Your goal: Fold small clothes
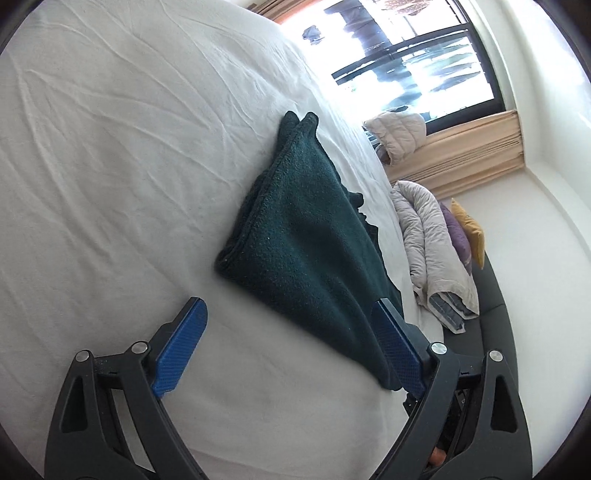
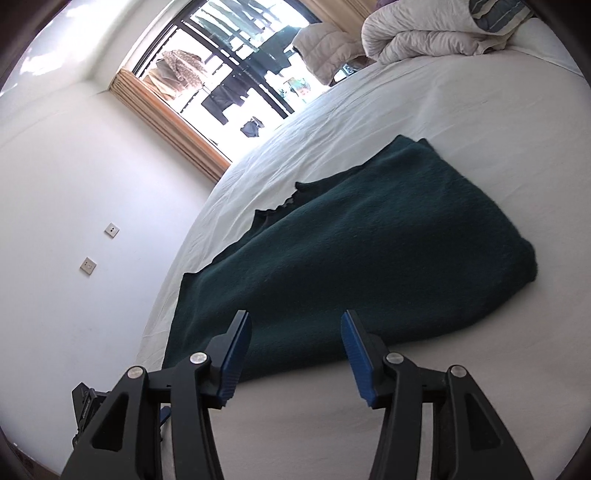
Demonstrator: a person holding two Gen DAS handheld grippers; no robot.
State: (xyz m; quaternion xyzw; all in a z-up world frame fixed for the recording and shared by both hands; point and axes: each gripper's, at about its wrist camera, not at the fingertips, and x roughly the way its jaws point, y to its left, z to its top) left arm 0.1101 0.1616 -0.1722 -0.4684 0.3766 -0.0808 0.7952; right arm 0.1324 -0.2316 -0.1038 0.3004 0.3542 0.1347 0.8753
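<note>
A dark green fleece garment [image 1: 306, 236] lies folded on the white bed sheet [image 1: 110, 166]. My left gripper [image 1: 291, 314] is open, low over the sheet, with the garment's near corner between its blue pads; the right pad [image 1: 397, 347] touches the cloth edge. In the right wrist view the same garment [image 2: 369, 251] lies spread lengthwise. My right gripper [image 2: 295, 332] is open and empty, its blue fingertips [image 2: 352, 347] just above the garment's near edge.
A rolled grey duvet [image 1: 428, 251] and purple and yellow cushions [image 1: 465, 232] lie past the bed edge; the duvet also shows in the right wrist view [image 2: 424, 33]. A window [image 2: 229, 66] and white wall [image 2: 74, 184] stand beyond the bed [image 2: 443, 369].
</note>
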